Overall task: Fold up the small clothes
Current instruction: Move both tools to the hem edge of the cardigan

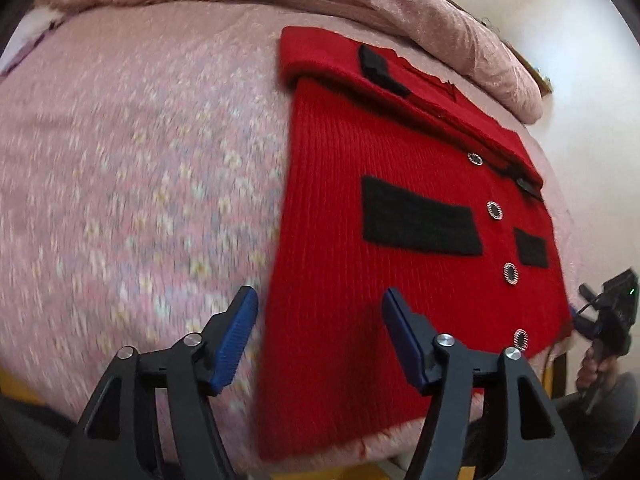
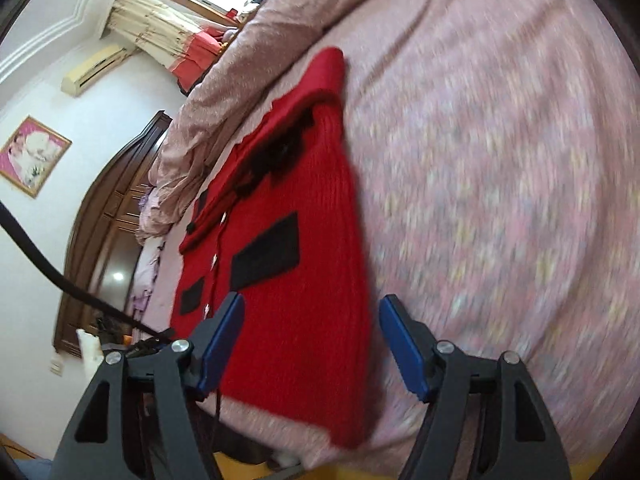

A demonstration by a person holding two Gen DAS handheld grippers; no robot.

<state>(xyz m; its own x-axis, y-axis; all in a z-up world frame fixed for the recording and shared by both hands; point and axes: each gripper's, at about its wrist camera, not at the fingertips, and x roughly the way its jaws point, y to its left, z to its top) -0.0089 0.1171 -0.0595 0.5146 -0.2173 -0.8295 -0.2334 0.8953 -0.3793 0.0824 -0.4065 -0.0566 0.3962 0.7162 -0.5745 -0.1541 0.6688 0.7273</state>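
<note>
A small red knit cardigan (image 1: 332, 264) with black patches and round buttons lies flat on the pink bed, its sleeves folded in across the top. It also shows in the right wrist view (image 2: 304, 320). My left gripper (image 1: 318, 308) is open and empty, hovering over the cardigan's near left edge. My right gripper (image 2: 312, 316) is open and empty, above the cardigan's near edge on the other side. The right gripper also appears in the left wrist view (image 1: 600, 316) at the far right, beyond the bed's edge.
The pink floral bedspread (image 1: 120, 200) covers the bed. A rolled pink quilt (image 1: 440, 28) lies along the far side behind the cardigan. In the right wrist view a dark wooden wardrobe (image 2: 100, 248), a framed picture (image 2: 32, 156) and curtains (image 2: 160, 36) stand by the wall.
</note>
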